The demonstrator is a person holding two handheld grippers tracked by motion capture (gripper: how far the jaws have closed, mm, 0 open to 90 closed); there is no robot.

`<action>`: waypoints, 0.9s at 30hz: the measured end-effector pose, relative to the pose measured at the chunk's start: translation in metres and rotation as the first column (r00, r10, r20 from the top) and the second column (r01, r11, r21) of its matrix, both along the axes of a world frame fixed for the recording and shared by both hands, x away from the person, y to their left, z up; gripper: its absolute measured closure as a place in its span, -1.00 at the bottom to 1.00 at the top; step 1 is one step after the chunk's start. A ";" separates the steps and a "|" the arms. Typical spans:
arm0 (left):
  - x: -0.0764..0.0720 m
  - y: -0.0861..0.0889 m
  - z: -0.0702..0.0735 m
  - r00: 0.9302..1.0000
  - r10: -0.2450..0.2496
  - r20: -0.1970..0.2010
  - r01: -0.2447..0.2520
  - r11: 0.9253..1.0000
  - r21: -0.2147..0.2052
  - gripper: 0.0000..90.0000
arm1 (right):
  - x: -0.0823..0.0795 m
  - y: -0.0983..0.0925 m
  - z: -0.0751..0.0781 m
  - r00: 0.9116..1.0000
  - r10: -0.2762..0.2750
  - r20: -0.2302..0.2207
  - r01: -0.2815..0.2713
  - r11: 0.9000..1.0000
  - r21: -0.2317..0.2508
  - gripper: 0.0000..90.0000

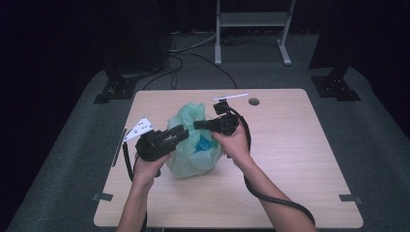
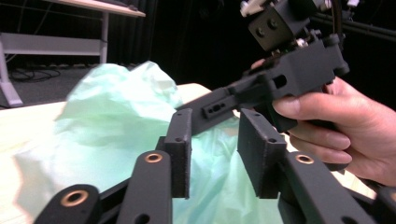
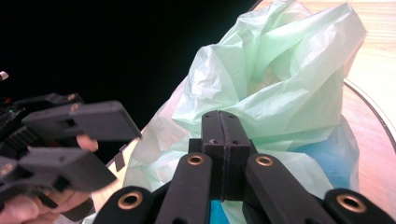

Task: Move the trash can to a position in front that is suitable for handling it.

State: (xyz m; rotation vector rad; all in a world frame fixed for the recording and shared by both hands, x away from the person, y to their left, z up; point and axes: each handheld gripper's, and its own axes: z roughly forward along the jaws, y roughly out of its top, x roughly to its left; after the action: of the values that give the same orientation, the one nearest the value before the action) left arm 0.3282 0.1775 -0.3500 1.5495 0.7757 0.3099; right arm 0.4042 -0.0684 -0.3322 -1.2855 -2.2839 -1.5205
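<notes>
High view shows a pale green plastic bag point(image 1: 193, 145) standing crumpled on the middle of a light wooden table point(image 1: 290, 159), with something blue point(image 1: 203, 144) visible through its side. The left gripper point(image 1: 180, 134), held in the person's left hand point(image 1: 147, 166), sits against the bag's left side, and the right gripper point(image 1: 198, 125), held in the right hand point(image 1: 235, 142), reaches in from the right near the bag's top. In the left gripper view the two black jaws stand apart with the green film behind and between them, nothing pinched. In the right gripper view the jaws are pressed flat together in front of the bag; whether any film is caught between them cannot be told. A round hole point(image 1: 254, 101) lies near the table's far edge
</notes>
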 end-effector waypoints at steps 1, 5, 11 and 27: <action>0.000 0.002 0.001 1.000 0.007 -0.003 -0.007 1.000 -0.003 0.36 | 0.000 -0.001 0.000 1.000 -0.001 0.001 0.001 1.000 0.005 1.00; 0.002 0.010 0.001 0.999 0.046 -0.016 -0.046 0.999 -0.013 0.17 | -0.001 -0.004 0.002 1.000 -0.007 0.005 0.007 1.000 0.022 1.00; 0.005 0.022 -0.001 0.994 0.104 -0.021 -0.104 0.994 -0.027 -0.06 | -0.002 -0.008 0.008 1.000 -0.005 0.016 0.004 0.999 0.051 1.00; 0.010 0.039 -0.002 0.980 0.189 -0.056 -0.191 0.980 -0.052 -0.44 | -0.008 -0.020 0.034 0.998 -0.010 0.054 0.004 0.993 0.118 1.00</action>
State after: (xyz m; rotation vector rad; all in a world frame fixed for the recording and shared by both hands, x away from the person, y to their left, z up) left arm 0.3378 0.2161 -0.3519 1.4370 0.9679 0.3864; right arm 0.3966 -0.0879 -0.2987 -1.2371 -2.1860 -1.6848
